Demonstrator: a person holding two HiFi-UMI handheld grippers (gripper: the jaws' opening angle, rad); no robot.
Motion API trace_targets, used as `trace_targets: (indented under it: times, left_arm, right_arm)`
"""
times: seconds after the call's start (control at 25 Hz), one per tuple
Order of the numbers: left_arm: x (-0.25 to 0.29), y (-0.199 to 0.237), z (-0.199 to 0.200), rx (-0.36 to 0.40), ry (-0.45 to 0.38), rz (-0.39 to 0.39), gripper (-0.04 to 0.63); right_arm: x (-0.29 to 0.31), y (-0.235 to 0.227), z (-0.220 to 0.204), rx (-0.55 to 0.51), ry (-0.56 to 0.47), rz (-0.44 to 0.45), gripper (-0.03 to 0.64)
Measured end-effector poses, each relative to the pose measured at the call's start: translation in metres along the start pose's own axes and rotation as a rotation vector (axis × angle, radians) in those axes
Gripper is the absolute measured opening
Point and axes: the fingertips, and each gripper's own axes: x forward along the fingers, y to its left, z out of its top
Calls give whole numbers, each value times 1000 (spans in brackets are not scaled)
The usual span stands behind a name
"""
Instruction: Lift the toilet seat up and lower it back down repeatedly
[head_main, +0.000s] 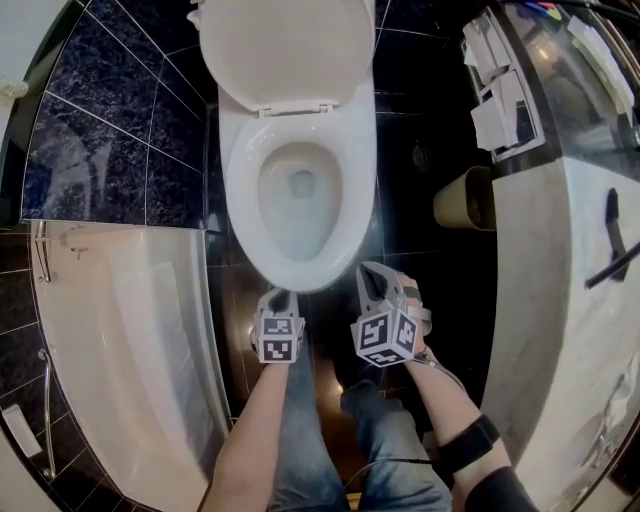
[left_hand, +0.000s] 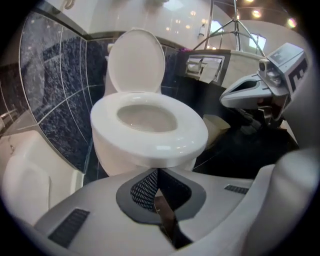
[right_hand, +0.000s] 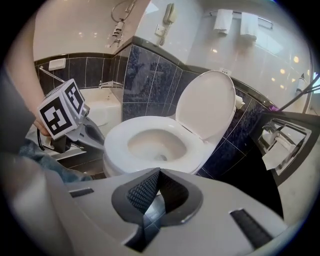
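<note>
The white toilet has its seat (head_main: 240, 190) lying flat on the bowl and its lid (head_main: 285, 45) standing upright against the tank. My left gripper (head_main: 284, 293) hovers just in front of the bowl's front rim, shut and empty; in its own view the pads (left_hand: 158, 171) meet below the seat (left_hand: 150, 142) without touching it. My right gripper (head_main: 368, 270) is beside the front right of the rim, also shut with nothing held, and its closed tips (right_hand: 159, 171) point at the seat (right_hand: 150, 162). Each gripper shows in the other's view: right gripper (left_hand: 250, 92), left gripper (right_hand: 90, 135).
A white bathtub (head_main: 130, 330) runs along the left. A tan bin (head_main: 465, 198) stands right of the toilet, with paper holders (head_main: 505, 95) on the wall above it and a marble counter (head_main: 590, 300) further right. The person's jeans (head_main: 330, 440) are below the grippers.
</note>
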Motion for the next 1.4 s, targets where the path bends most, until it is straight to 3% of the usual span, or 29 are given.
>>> trace_targets:
  times: [0.4,0.64,0.92,1.4]
  left_arm:
    - [6,7,-25,-42,48,37,-11]
    - [-20,-3,8,-45,4,15,-11]
    - [-92,-1,75,-18,-74,68,-11]
    - [-340,-54,279,62,-347,71,-11]
  right_arm:
    - [4,-7,-12,39,20,-8,17]
    - [-10,-12,4,38,22,-13,17]
    - [-70,-32,59,62,-6,-28,18]
    - [-267,-86,232,130,-177,-62,18]
